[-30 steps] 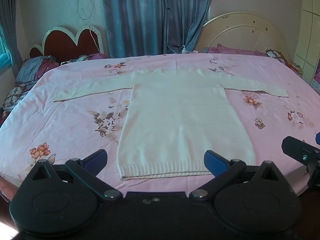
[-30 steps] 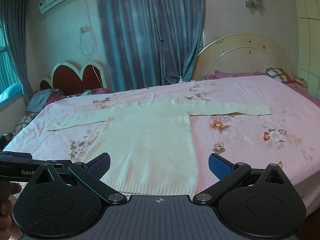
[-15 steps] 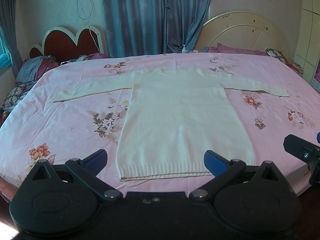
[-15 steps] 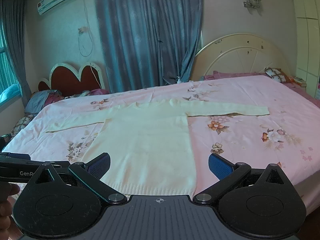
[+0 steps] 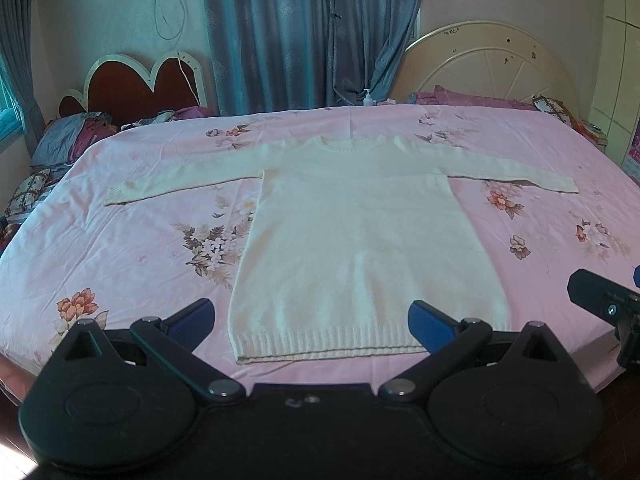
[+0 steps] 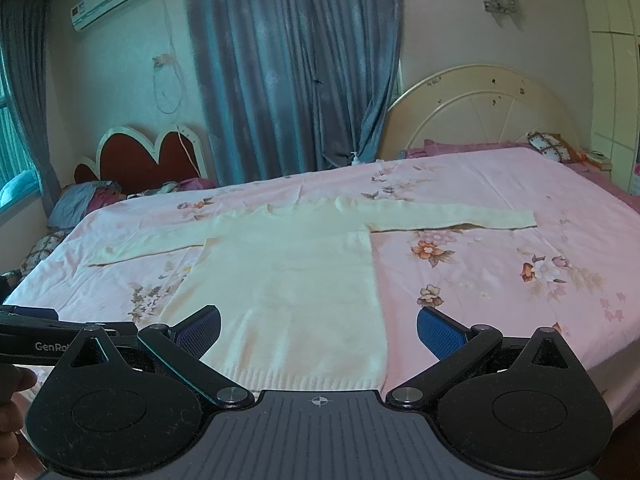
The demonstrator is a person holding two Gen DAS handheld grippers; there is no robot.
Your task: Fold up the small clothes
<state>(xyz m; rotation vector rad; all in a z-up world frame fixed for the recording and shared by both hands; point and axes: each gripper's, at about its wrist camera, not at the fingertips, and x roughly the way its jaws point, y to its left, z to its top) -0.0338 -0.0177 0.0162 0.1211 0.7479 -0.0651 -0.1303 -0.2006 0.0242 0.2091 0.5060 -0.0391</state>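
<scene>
1. Cream knit fills the middle of the left wrist view: a long-sleeved sweater (image 5: 360, 240) lies flat on the pink floral bed sheet (image 5: 120, 248), sleeves stretched out to left and right, ribbed hem nearest the lower edge of the frame. The left gripper (image 5: 312, 320) hovers at the hem with its jaws wide apart, blue pads (image 5: 430, 324) on either side, holding nothing. A dark piece of the other gripper shows at the right edge.
2. In the right wrist view the sweater (image 6: 288, 280) sits left of centre on the sheet (image 6: 500, 280). The right gripper (image 6: 318, 332) has its jaws spread apart and empty, just above the hem. At the lower left edge, a hand (image 6: 10, 404) holds the other tool.
</scene>
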